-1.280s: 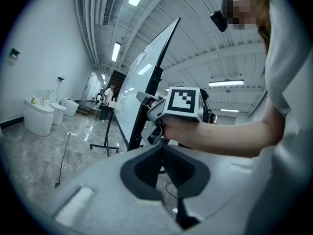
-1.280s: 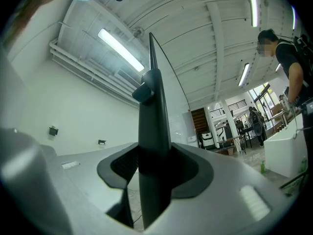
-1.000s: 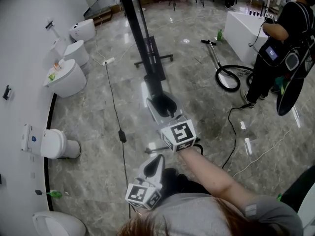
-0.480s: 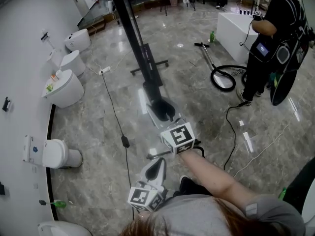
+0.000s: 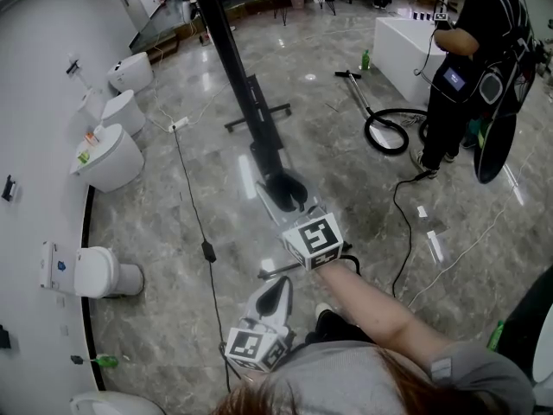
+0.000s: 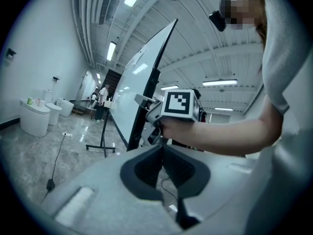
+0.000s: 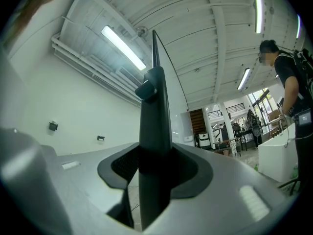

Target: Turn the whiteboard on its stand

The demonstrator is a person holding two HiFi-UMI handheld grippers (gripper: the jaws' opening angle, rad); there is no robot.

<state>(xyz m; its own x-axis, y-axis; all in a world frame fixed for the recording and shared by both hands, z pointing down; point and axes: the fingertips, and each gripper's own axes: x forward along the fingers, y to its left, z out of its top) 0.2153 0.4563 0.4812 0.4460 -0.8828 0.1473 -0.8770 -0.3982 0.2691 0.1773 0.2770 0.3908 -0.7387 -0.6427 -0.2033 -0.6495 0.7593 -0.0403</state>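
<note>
While the head view has slid a little over the last second, nothing that matters has. The floor cable (image 5: 207, 249), the toilets (image 5: 108, 158) and the stand (image 5: 259, 115) all drifted across the picture together, so that reads as my head moving, not the board.

Right claw (image 7: 155, 165): clamped on the black frame edge of the whiteboard (image 5: 232, 50), low on the end nearest me. Jaws sit partway apart with the frame filling the gap and the pads against it. Same grip point as a second ago.

Left claw (image 6: 162, 153): jaws together, nothing in them. It hangs low by my body and points at the right claw.

Board position: upright on its stand out on the marble floor, edge-on to me. Its white face slants away to the left in the left gripper view.

My read: grip is set, but I see no rotation yet. The turn is still to do, and I'd swing the held edge sideways about the stand. Watch the cable near the stand's foot. The person (image 5: 471, 67) on the right is well apart.
</note>
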